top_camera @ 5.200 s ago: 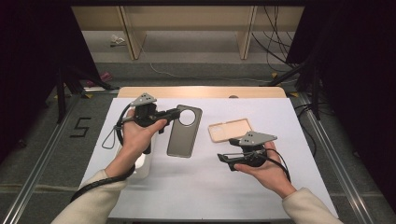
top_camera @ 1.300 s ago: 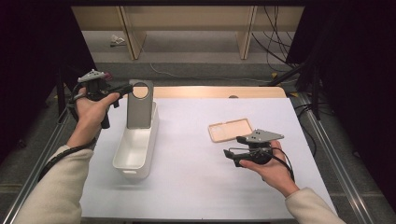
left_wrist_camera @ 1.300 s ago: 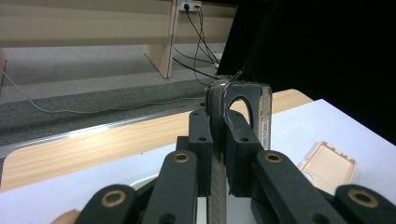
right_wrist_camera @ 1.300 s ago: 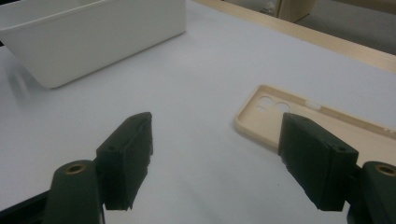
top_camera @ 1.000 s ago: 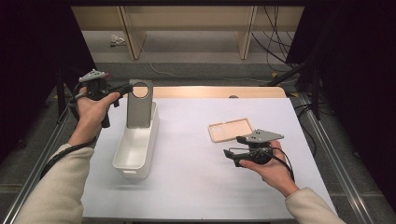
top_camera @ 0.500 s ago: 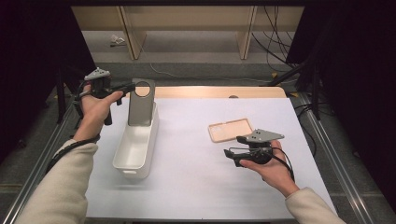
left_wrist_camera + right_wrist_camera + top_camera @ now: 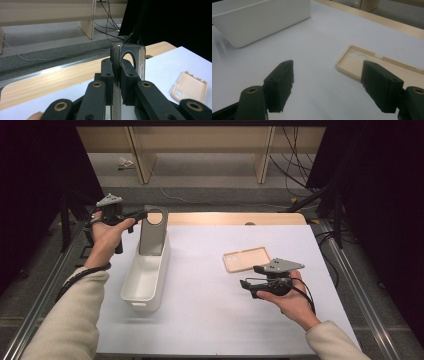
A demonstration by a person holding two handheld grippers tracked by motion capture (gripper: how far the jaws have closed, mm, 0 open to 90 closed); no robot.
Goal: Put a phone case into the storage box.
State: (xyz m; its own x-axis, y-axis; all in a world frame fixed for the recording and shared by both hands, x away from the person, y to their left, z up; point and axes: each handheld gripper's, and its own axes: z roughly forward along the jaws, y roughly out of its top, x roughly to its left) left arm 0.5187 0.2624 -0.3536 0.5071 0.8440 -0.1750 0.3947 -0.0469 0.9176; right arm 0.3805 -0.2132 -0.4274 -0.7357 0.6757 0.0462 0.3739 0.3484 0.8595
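Over the far end of the white bin (image 7: 145, 280), the left claw (image 7: 140, 213) is clamped on the top edge of a dark phone case (image 7: 151, 232), which now stands nearly upright with its foot inside the bin; seconds ago it lay flat on the bench (image 7: 210, 320). It looks about ready to be dropped in. Nearer me, the right claw (image 7: 246, 285) hangs open and empty just beside the tan phone case (image 7: 246, 258), probably next

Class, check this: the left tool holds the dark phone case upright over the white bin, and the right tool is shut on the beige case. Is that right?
Not quite. The right tool is open and holds nothing; the beige case lies on the table beyond it, as the right gripper view shows. The left tool does hold the dark case over the bin.
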